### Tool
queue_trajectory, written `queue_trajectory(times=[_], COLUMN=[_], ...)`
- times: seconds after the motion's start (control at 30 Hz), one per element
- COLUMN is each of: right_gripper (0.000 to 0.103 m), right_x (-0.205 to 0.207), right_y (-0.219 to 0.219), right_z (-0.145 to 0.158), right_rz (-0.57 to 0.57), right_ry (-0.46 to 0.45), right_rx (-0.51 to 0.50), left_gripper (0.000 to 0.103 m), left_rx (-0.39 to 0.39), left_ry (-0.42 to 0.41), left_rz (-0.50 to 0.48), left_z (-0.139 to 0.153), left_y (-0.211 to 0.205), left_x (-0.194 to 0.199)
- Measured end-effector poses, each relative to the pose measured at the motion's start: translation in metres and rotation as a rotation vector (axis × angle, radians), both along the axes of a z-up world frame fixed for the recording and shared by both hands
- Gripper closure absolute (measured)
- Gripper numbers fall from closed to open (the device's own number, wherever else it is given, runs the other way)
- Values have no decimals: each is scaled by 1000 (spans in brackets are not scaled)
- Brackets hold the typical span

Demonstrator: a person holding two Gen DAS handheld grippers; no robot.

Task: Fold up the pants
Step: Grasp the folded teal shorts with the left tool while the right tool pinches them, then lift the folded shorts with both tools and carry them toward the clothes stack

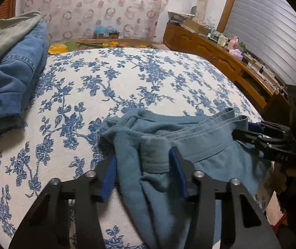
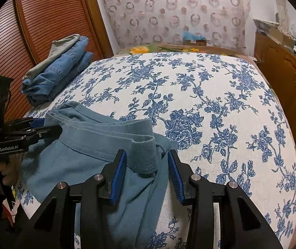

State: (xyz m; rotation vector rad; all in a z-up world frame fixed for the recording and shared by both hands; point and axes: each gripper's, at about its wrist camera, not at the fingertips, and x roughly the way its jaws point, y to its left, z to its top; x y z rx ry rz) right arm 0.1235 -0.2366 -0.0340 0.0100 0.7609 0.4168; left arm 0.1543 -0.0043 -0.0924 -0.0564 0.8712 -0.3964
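Observation:
Teal pants (image 1: 189, 143) lie bunched at the near edge of the bed, waistband towards the far side; they also show in the right wrist view (image 2: 98, 145). My left gripper (image 1: 143, 161) is open, its blue pads on either side of one waistband end, not pinching. My right gripper (image 2: 145, 166) is open around the other waistband end. Each gripper shows in the other's view: the right gripper (image 1: 249, 132) at the right, the left gripper (image 2: 46, 128) at the left, both at the waistband.
The bed has a white cover with blue flowers (image 1: 127, 78). A stack of folded jeans and a grey-green garment (image 1: 12, 66) sits at the bed's far left (image 2: 58, 70). A wooden sideboard with clutter (image 1: 231, 56) runs along the right. A louvred wooden door (image 2: 44, 20) stands at the left.

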Motion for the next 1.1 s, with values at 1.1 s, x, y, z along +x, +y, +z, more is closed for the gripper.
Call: queue_trajectory(times=[1.1], right_gripper=[90], right_x=[-29], right_y=[1], right_z=[29], right_rz=[41], right_ry=[-135], right_rx=[47], left_gripper=[81], left_rx=[-42], left_ry=[-225], left_rz=[-8], left_z=[64], left_y=[-7], left_x=[-41])
